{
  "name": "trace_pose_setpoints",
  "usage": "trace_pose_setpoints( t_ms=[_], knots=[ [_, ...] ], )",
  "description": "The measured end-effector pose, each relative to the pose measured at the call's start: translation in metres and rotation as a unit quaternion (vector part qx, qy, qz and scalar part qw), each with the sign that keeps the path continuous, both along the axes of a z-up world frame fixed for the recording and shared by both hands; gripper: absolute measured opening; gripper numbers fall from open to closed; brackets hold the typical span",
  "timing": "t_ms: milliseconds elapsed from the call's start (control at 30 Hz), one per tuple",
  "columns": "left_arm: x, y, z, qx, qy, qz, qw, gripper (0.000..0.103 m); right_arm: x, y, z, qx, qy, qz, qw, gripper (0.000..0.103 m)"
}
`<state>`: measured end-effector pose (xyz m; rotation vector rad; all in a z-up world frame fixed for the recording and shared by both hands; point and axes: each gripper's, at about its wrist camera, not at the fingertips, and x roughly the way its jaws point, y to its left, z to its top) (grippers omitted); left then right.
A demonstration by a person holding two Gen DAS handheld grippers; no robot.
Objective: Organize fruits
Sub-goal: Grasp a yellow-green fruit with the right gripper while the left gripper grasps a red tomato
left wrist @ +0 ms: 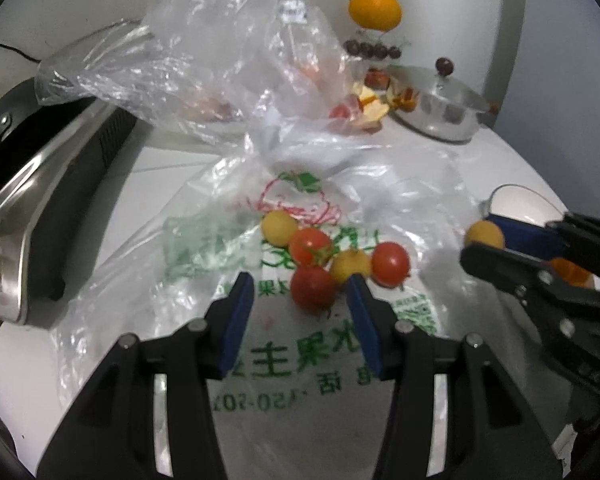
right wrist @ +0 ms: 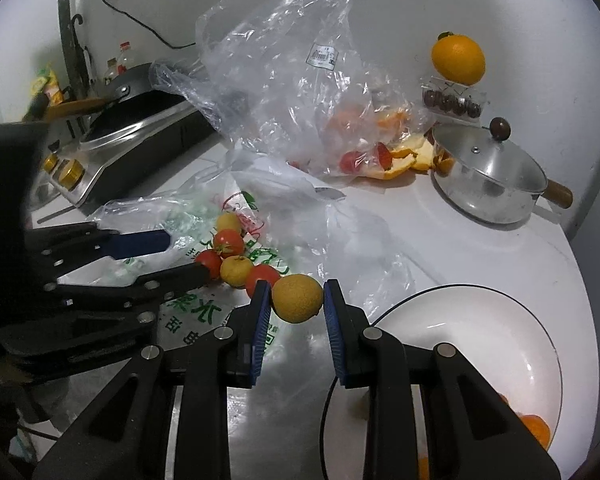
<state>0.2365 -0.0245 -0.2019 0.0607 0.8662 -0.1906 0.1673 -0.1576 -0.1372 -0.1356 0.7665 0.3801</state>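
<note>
A small yellow fruit (right wrist: 297, 298) is being held between the blue pads of the right gripper (right wrist: 296, 300), lifted clear of the counter and near the rim of a white plate (right wrist: 540, 344). At least 1 orange fruit (right wrist: 534, 432) is already lying in that plate. The left gripper (left wrist: 300, 292) is being held with its jaws wide apart and nothing between them, just in front of a cluster of 5 small tomatoes, 3 red and 2 yellow, resting on a printed plastic bag (left wrist: 284, 360). The nearest red tomato (left wrist: 313, 289) is sitting in line with the gap between the jaws.

In judgement, the held fruit is being carried to the plate. It is best lowered close to the plate's surface before the grip is loosened, since a round fruit is likely to roll. The squeeze should be kept light, as the skin looks soft. The slippery bag may be dragged if the left jaws are closed carelessly.
</note>
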Motion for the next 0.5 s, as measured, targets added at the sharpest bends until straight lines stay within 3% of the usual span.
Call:
trace_pose_setpoints(
  t_ms=[267, 433, 500],
  knots=[
    [0.007, 0.003, -0.012, -0.012, 0.016, -0.008, 0.9998, 0.046, 0.003, 0.000, -0.005, 0.009, 0.006, 0.007, 1.000, 0.029],
    [0.007, 0.003, -0.015, -0.027, 0.020, -0.023, 0.9992, 0.028, 0.003, 0.001, -0.006, 0.009, 0.007, 0.009, 1.000, 0.029],
    [0.006, 0.003, -0.014, -0.031, 0.019, -0.024, 0.9991, 0.027, 0.002, 0.001, -0.006, 0.009, 0.006, 0.009, 1.000, 0.029]
  ],
)
